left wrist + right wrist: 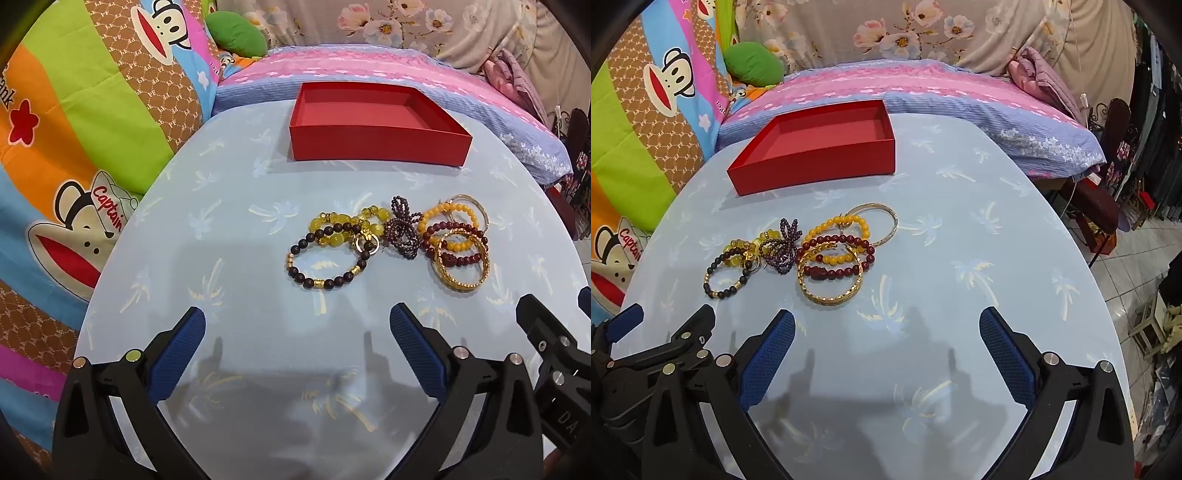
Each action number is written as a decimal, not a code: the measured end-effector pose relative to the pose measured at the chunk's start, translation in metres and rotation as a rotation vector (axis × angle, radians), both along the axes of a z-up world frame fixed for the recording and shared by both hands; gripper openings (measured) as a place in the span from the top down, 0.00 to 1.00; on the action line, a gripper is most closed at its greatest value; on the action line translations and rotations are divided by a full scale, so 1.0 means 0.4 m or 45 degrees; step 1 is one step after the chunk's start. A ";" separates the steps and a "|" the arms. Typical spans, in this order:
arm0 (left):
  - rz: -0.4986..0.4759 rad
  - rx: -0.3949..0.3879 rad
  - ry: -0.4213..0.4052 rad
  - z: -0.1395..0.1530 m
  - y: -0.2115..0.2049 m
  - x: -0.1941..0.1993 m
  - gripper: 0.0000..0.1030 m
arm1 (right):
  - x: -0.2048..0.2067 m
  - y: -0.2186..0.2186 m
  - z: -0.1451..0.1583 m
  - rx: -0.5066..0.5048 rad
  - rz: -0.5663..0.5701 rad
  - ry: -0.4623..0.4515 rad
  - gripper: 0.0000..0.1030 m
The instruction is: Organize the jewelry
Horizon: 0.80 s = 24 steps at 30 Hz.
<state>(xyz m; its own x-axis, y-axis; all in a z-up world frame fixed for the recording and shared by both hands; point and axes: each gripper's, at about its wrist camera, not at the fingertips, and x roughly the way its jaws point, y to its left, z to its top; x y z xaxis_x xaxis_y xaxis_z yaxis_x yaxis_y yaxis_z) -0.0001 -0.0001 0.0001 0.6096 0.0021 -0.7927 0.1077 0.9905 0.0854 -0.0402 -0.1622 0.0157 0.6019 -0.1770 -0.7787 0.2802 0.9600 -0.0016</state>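
Left gripper (297, 321): jaws spread wide, nothing between them, hovering over bare worktop (240, 229) at the near edge. Right gripper (886, 321): same, jaws wide apart and empty, just beside the left one.

Beyond the jaws, mid-worktop, the jewelry lies in one loose tangle. Near left of it, a dark bead bracelet (327, 258) with gold spacers. Behind that, yellow beads (345, 223). Centre, a purple bead cluster (400, 230). Right side: an orange strand (836, 225) and a red strand (846, 258) overlapping, a gold bangle (831, 277) lying on them, a thin bangle (877, 227) at the far right.

Far side: the red box (376, 142), open, nothing visible inside; well apart from the pile.

Judgement: nothing sorted yet. Every piece is left to be picked out and boxed.
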 end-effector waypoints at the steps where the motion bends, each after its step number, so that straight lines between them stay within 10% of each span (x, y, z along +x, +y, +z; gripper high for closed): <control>1: 0.000 0.003 -0.003 0.000 0.000 0.000 0.07 | 0.000 0.000 0.000 0.002 0.001 0.001 0.06; 24: 0.002 -0.004 -0.002 0.000 -0.001 0.000 0.07 | -0.008 0.004 0.018 -0.016 -0.003 -0.016 0.06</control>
<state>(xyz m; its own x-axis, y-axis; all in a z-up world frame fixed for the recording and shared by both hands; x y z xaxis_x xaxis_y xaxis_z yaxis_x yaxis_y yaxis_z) -0.0001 -0.0003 0.0001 0.6110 0.0006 -0.7917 0.1062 0.9909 0.0827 -0.0433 -0.1605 0.0229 0.6111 -0.1881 -0.7689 0.2826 0.9592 -0.0100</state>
